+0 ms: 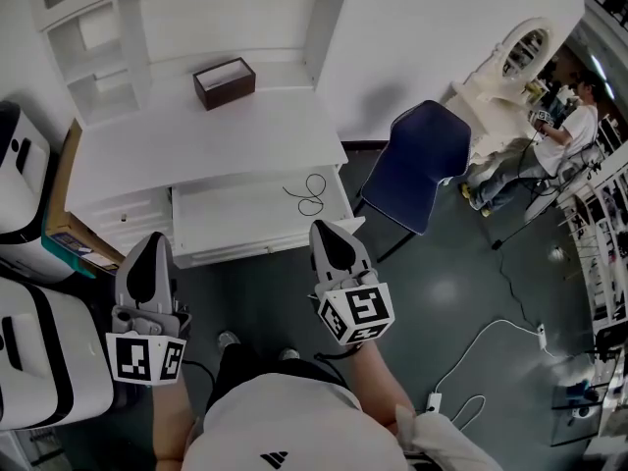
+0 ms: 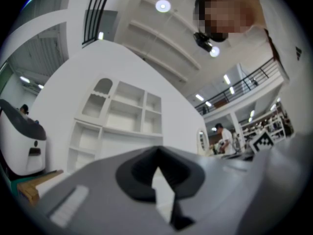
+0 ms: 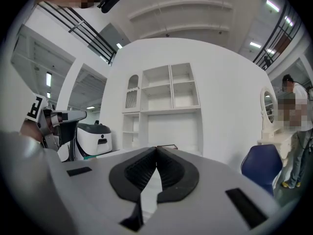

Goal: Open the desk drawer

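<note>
**Operator:** Under the desktop, where's the drawer, and how do my grippers stand?

**Spotter:** The wide desk drawer (image 1: 235, 219) juts toward you and looks already pulled out, with a looped cable (image 1: 310, 194) lying in it. Your right gripper (image 1: 331, 234) hovers near its front edge and your left gripper (image 1: 148, 248) is off to its left. Both have their jaws pressed together on nothing.

**Operator:** How will it handle?

**Spotter:** Probably as a light, rigid painted board on runners, smooth and slippery. I see no handle, so hook the front lip near its middle to keep it from racking.
</note>
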`<state>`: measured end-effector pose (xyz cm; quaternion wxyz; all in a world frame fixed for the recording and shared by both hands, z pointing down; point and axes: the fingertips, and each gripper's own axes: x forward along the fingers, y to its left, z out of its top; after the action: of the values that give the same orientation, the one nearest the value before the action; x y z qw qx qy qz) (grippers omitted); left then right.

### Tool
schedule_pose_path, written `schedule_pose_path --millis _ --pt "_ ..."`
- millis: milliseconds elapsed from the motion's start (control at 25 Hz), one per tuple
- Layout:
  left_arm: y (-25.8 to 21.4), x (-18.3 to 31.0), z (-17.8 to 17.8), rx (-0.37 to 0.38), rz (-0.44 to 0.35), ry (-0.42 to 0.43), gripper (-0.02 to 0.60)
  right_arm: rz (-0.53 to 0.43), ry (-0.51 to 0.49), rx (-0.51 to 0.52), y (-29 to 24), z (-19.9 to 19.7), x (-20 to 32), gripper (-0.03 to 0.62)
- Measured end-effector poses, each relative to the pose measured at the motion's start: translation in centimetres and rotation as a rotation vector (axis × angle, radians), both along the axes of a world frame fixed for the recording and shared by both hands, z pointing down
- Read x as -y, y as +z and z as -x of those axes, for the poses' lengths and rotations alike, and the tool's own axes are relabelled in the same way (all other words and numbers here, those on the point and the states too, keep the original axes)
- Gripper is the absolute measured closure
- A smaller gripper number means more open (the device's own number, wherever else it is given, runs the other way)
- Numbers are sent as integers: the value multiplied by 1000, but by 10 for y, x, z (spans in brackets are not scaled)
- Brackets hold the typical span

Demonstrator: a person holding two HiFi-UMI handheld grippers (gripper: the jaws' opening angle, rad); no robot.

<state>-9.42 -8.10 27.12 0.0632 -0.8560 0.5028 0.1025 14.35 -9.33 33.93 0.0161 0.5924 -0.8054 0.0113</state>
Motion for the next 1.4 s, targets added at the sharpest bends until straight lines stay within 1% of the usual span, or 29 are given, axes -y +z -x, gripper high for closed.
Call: schedule_pose_path --millis 160,280,720,1400 --pt "-4 -10 -7 0 -4 -10 577 -44 -10 -11 -21 -4 -10 594" --pt "-7 -17 -10 0 -9 -19 577 -59 -15 -7 -31 -7 -16 594" --pt "-6 -34 -21 -2 -8 -31 577 -108 -17 -19 -48 -16 -33 597" --pt "-6 -41 -27 -8 8 -44 577 -125 -22 1 -54 -23 -39 598"
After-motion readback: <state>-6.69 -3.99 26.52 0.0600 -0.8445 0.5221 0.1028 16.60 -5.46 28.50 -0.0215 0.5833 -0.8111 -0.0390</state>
